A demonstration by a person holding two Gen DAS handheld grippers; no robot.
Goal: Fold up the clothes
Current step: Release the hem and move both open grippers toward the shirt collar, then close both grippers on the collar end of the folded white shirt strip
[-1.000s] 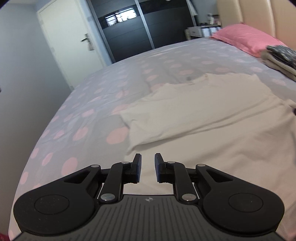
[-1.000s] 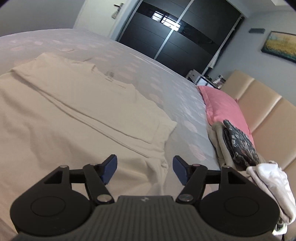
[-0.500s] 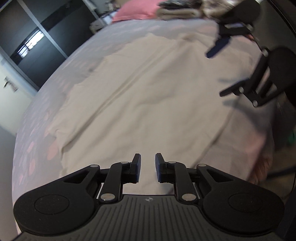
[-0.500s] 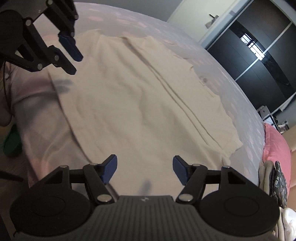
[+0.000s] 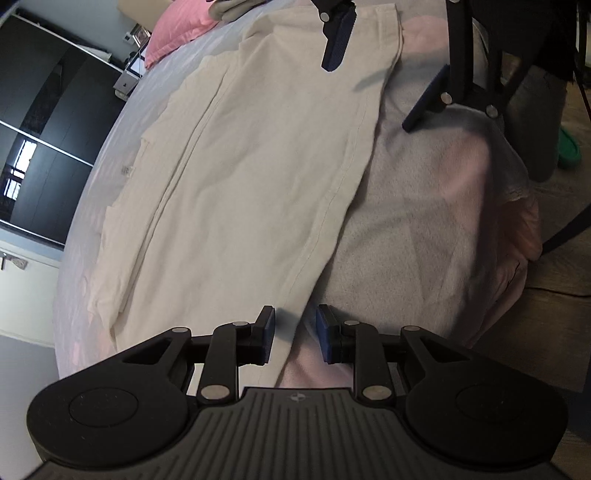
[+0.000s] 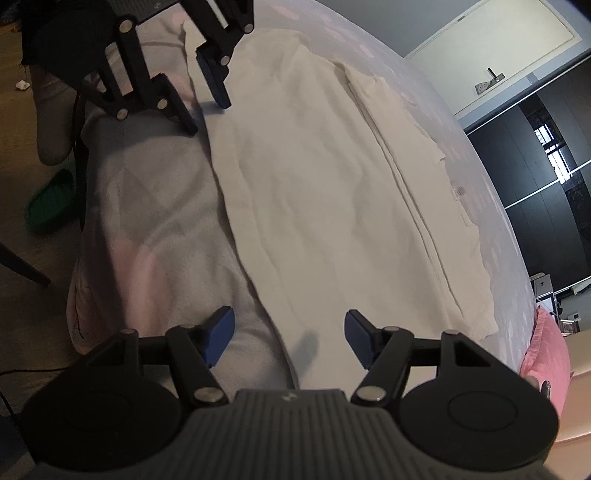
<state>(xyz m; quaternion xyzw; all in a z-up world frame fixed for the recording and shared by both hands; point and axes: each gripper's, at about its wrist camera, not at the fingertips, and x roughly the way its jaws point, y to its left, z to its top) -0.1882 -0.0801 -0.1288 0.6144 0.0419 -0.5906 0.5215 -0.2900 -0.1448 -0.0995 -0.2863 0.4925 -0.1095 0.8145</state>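
The cream-white cotton shirt point(image 5: 251, 177) is spread flat on the grey bedspread with pink dots point(image 5: 436, 206), far side seemingly folded in. In the left wrist view its near hem runs 6 to 12 o'clock. The left gripper point(image 5: 291, 334) is parted narrowly straddling the hem at one corner; the right gripper point(image 6: 290, 341) is spread wide at the other. Neither holds cloth; each is nearest its own corner.

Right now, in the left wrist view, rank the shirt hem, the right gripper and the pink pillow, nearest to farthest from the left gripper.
1. Shirt hem: between the left gripper's open jaws.
2. Right gripper: ahead, upper right, over the hem's far end.
3. Pink pillow: farthest, top left, at the bed's head.
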